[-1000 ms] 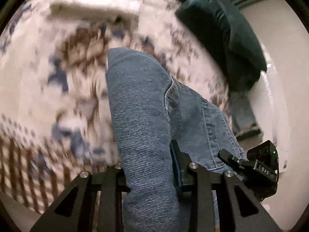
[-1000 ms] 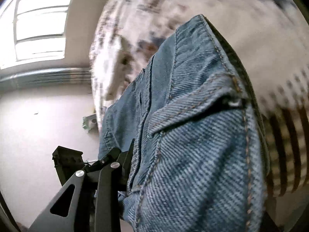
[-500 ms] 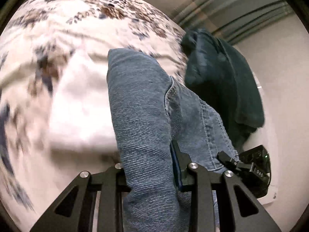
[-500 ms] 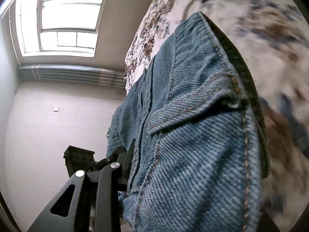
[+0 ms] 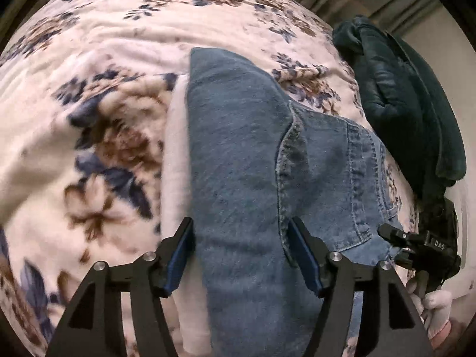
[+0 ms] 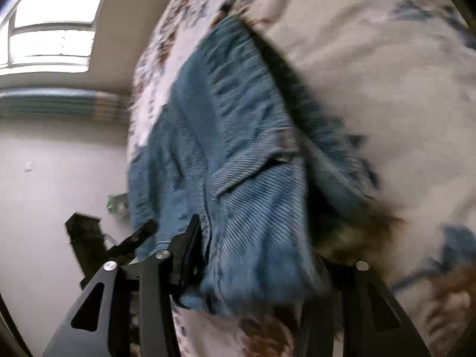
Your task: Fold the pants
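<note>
The blue denim pants (image 5: 247,160) lie on a floral blanket (image 5: 98,98) and run from the near edge away from me. My left gripper (image 5: 241,253) is open, its blue-padded fingers (image 5: 300,253) standing on either side of the denim without pinching it. In the right wrist view the pants (image 6: 238,163) lie crumpled on the blanket (image 6: 372,74). My right gripper (image 6: 255,253) is open, and the waistband end of the denim sits loosely between its fingers. The right gripper's body also shows in the left wrist view (image 5: 422,244).
A dark green garment (image 5: 401,104) lies on the blanket at the right, past the pants. A white cloth (image 5: 175,160) lies under the pants' left edge. A window (image 6: 53,20) and pale wall are at the left of the right view.
Both grippers were shut on the lifted denim and have opened. The pants have dropped onto the blanket. Both views have swung down toward the bed.
</note>
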Tool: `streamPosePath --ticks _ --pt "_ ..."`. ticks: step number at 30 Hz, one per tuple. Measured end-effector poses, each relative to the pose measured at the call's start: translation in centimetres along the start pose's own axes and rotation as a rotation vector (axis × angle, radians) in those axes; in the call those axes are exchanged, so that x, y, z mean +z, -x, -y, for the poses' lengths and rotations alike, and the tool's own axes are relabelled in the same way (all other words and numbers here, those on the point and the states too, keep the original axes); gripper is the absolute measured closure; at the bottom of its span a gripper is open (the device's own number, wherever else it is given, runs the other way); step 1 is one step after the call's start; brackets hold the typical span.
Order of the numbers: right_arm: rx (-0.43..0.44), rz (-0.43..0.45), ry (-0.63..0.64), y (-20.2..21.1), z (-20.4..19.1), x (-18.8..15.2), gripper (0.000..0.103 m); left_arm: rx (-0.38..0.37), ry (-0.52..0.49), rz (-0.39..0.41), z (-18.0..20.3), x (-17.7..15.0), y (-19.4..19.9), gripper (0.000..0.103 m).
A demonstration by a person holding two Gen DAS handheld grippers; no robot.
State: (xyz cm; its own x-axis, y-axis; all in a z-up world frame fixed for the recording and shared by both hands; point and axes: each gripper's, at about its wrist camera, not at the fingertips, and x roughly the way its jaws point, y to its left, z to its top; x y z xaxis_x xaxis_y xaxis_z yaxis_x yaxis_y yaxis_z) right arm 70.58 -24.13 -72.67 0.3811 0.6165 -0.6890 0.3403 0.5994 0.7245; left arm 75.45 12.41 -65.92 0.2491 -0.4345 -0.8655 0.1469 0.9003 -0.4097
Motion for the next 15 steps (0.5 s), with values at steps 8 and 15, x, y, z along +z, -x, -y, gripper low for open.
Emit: streamPosePath --ticks 8,15 --pt "-0.285 0.012 0.139 2.2 -2.9 -0.5 0.037 0.133 -0.009 -0.003 -0.2 -1.8 2.0 0.029" --pt "-0.647 0.098 0.354 3.4 -9.8 -3.0 0.008 0.368 0.000 0.092 4.6 -2.5 5.3 0.007"
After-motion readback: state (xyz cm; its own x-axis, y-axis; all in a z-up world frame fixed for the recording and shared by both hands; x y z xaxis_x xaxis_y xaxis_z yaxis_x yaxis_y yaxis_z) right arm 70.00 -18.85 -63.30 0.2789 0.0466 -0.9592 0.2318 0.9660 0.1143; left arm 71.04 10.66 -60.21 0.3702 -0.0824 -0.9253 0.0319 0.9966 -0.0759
